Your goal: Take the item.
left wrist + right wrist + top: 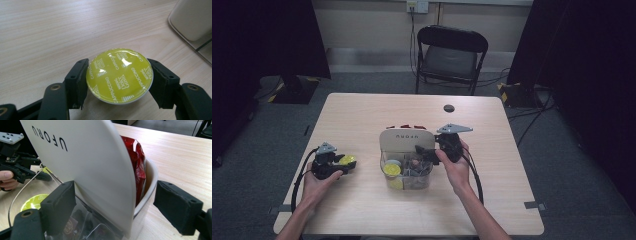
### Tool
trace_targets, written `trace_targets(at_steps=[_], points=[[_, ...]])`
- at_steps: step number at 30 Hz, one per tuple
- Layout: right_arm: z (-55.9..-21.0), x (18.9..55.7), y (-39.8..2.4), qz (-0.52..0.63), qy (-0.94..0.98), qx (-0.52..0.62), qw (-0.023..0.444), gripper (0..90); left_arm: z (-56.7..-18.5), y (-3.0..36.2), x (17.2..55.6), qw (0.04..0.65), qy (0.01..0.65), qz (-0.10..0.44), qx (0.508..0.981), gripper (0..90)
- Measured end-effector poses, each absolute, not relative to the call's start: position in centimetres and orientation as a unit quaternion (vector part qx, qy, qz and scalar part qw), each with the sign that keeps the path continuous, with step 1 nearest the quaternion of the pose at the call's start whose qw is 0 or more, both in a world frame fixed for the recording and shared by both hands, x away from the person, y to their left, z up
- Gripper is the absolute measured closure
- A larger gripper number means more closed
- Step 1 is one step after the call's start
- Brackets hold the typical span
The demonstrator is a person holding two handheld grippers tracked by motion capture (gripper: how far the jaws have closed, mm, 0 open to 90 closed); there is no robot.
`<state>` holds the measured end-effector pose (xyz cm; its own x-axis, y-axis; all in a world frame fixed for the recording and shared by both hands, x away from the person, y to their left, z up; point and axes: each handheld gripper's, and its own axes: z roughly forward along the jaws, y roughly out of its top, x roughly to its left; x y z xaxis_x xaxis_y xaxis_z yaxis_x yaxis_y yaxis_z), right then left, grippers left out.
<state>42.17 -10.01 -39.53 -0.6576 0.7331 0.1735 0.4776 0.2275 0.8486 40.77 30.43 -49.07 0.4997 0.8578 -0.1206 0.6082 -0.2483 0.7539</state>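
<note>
Your left gripper point(117, 82) is clamped on the yellow capsule point(119, 75), pads on opposite edges of its rim, foil lid facing up and level; it sits low over the table point(362, 115), left of the clear container point(407, 172); so the capsule lies well apart from the container, and this hand alone is placed to set it down. Your right gripper point(113, 205) stands wide around the container's raised white lid point(82, 162), pads not pressing; it steadies rather than grips.
</note>
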Motion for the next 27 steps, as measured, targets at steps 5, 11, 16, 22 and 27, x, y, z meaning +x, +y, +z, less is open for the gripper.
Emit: trace_targets(at_steps=[5, 11, 16, 22, 27], points=[[-39.4, 42.2, -10.1, 0.484, 0.772, 0.391, 0.130, 17.5, -49.4, 30.5, 40.8, 0.377, 0.476, 0.150, 0.780, 33.1], [-39.3, 42.2, -10.1, 0.484, 0.772, 0.391, 0.132, 17.8, -48.8, 30.9, 40.6, 0.396, 0.478, 0.152, 0.769, 22.8], [-39.3, 42.2, -10.1, 0.482, 0.774, 0.389, 0.132, 17.4, -47.8, 31.6, 40.0, 0.431, 0.474, 0.141, 0.755, 20.0], [-39.5, 42.2, -10.0, 0.479, 0.774, 0.391, 0.133, 16.9, -47.0, 32.8, 38.9, 0.409, 0.480, 0.164, 0.758, 17.5], [-39.3, 42.1, -10.2, 0.487, 0.769, 0.392, 0.132, 18.5, -48.0, 33.4, 37.8, 0.382, 0.484, 0.172, 0.768, 17.1]])
